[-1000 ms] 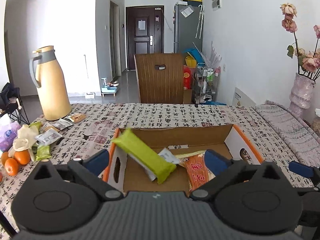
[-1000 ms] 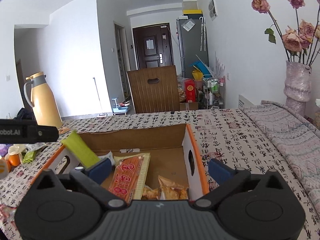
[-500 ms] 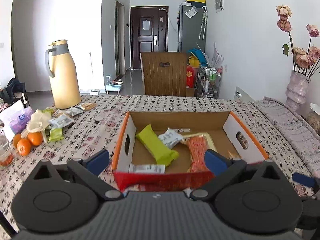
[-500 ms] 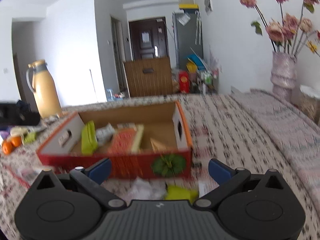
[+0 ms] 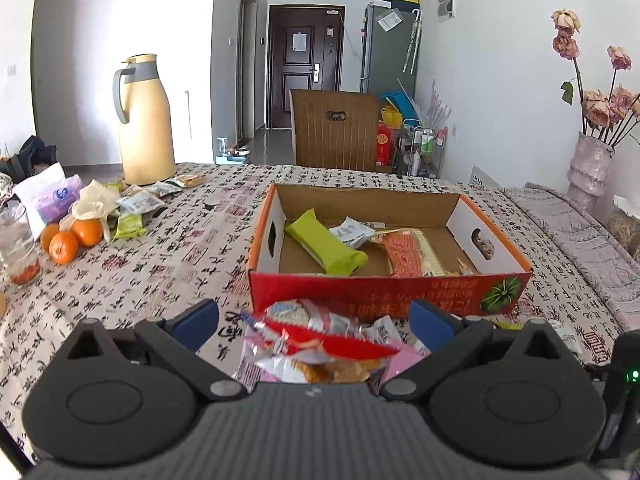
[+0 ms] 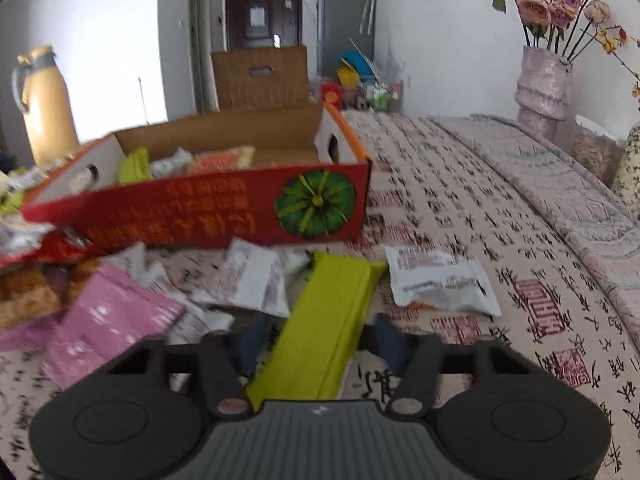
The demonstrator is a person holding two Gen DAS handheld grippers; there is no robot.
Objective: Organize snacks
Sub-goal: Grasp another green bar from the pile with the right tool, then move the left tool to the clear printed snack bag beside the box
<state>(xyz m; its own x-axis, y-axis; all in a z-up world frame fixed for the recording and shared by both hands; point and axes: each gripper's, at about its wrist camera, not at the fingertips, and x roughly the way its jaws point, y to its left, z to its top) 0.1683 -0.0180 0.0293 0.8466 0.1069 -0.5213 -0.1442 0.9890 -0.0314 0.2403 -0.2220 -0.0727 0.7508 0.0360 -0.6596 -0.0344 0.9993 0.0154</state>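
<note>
A red cardboard box (image 5: 384,292) (image 6: 208,212) sits on the table and holds a green bar (image 5: 325,247), a white packet (image 5: 351,232) and an orange packet (image 5: 408,254). My left gripper (image 5: 314,320) is open above a pile of loose snacks, a red-and-white packet (image 5: 316,330) between its fingers. My right gripper (image 6: 320,334) has its jaws closed onto a yellow-green bar (image 6: 320,334) lying on the table in front of the box. White packets (image 6: 440,286) and a pink packet (image 6: 108,320) lie beside it.
A yellow thermos (image 5: 145,120), oranges (image 5: 72,238), a glass (image 5: 16,240) and more packets (image 5: 136,204) are at the left of the table. A vase of dried roses (image 6: 544,80) stands at the right. A wooden chair (image 5: 336,130) is behind the table.
Both grippers pulled back from over the box and dropped low in front of it. The right gripper's fingers closed from wide open onto the yellow-green bar.
</note>
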